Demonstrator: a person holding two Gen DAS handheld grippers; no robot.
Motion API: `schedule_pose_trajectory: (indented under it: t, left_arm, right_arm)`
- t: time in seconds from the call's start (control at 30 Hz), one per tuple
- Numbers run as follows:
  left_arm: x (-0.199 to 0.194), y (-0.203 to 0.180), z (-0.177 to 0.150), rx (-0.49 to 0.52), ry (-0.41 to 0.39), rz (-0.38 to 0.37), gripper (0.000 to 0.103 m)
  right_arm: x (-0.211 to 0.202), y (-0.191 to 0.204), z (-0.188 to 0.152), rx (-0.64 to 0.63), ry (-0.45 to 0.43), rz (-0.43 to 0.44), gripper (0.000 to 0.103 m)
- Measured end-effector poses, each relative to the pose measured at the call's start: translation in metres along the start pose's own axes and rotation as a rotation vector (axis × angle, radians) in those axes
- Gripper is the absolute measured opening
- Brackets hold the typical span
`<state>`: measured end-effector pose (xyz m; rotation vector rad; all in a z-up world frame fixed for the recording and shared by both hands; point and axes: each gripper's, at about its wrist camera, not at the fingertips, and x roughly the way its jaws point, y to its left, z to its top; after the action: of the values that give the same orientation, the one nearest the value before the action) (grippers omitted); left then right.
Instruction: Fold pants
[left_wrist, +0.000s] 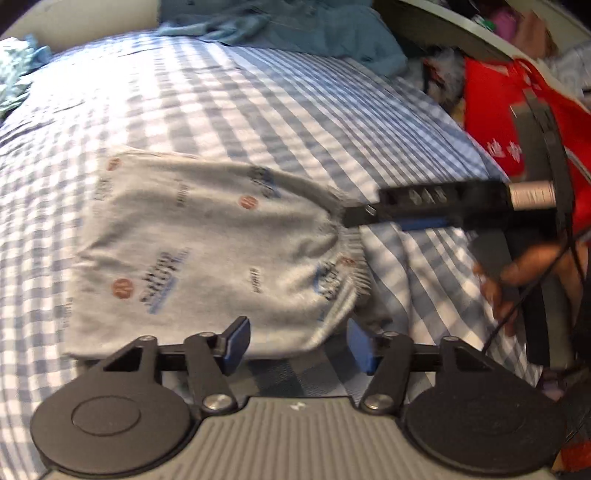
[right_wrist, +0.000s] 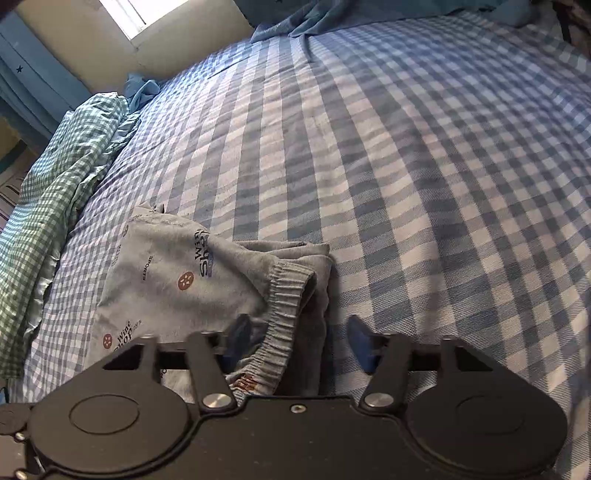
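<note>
We find the grey printed pants (left_wrist: 207, 251) lying folded into a compact bundle on the blue-and-white checked bedsheet (left_wrist: 258, 110), near the bed's near edge and toward its left side as the right wrist view shows it, with the elastic waistband (right_wrist: 284, 317) turned toward the right gripper. The left gripper (left_wrist: 295, 347) hangs just above the bundle's near edge with its blue pads spread apart and no cloth pinched between them; we judge it has let go so the fold can settle flat. The right gripper (right_wrist: 299, 343) likewise stands wide, its pads either side of the waistband without pressing on it. In the left wrist view that same right gripper reaches in from the right edge, its tip at the gathered waistband, with a hand (left_wrist: 517, 280) below it on its handle. A crumpled green checked cloth (right_wrist: 62, 177) lies along the bed's left edge and a teal garment (right_wrist: 306, 22) at the far edge, both well apart from the pants. We judge the fold largely complete; the waistband corner sits slightly raised and may want smoothing.
</note>
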<state>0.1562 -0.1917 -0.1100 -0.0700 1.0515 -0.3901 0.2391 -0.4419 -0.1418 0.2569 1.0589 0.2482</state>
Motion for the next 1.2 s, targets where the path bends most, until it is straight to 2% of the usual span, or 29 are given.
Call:
schedule_pose_trajectory:
  t: [0.07, 0.13, 0.23, 0.33, 0.4, 0.47, 0.53, 0.6, 0.67, 0.73, 0.8, 0.87, 0.97, 1.1, 1.2]
  left_arm:
    - [-0.008, 0.011, 0.005, -0.042, -0.002, 0.062, 0.084]
    - [-0.014, 0.023, 0.010, -0.079, -0.009, 0.139, 0.093]
    - [-0.017, 0.042, 0.016, -0.117, -0.020, 0.230, 0.101]
    - [-0.014, 0.064, 0.021, -0.143, -0.015, 0.320, 0.102]
    - [-0.007, 0.077, 0.023, -0.163, -0.001, 0.368, 0.102]
    - [0.002, 0.094, 0.022, -0.184, 0.021, 0.401, 0.102]
    - [0.015, 0.110, 0.016, -0.202, 0.064, 0.414, 0.102]
    - [0.029, 0.124, 0.005, -0.213, 0.119, 0.409, 0.103]
    - [0.028, 0.137, -0.009, -0.260, 0.083, 0.337, 0.103]
    - [0.023, 0.146, -0.015, -0.286, 0.086, 0.302, 0.103]
    - [0.018, 0.149, -0.012, -0.285, 0.120, 0.304, 0.103]
    - [0.011, 0.151, -0.002, -0.299, 0.129, 0.319, 0.103]
    - [0.009, 0.149, 0.029, -0.280, 0.032, 0.322, 0.103]
    - [0.033, 0.148, 0.084, -0.243, -0.067, 0.345, 0.103]
    - [0.063, 0.149, 0.110, -0.241, -0.111, 0.390, 0.103]
  right_arm:
    - [-0.006, 0.007, -0.005, -0.046, -0.034, -0.073, 0.094]
    - [-0.008, 0.018, -0.009, -0.104, -0.081, -0.157, 0.100]
    - [-0.010, 0.041, -0.016, -0.170, -0.150, -0.216, 0.102]
    - [-0.007, 0.068, -0.023, -0.228, -0.200, -0.225, 0.102]
    - [-0.002, 0.087, -0.029, -0.270, -0.216, -0.225, 0.102]
    - [0.007, 0.099, -0.035, -0.306, -0.195, -0.215, 0.102]
    - [0.015, 0.104, -0.042, -0.331, -0.174, -0.235, 0.102]
    - [0.024, 0.101, -0.052, -0.364, -0.139, -0.306, 0.102]
    - [0.032, 0.089, -0.064, -0.399, -0.097, -0.376, 0.102]
    - [0.026, 0.068, -0.069, -0.371, -0.112, -0.294, 0.102]
    - [0.020, 0.058, -0.067, -0.354, -0.103, -0.244, 0.102]
    - [0.006, 0.060, -0.058, -0.339, -0.144, -0.197, 0.102]
    - [-0.008, 0.073, -0.038, -0.364, -0.275, -0.195, 0.102]
    - [0.026, 0.089, -0.004, -0.409, -0.318, -0.227, 0.102]
    - [0.053, 0.093, 0.018, -0.402, -0.333, -0.252, 0.102]
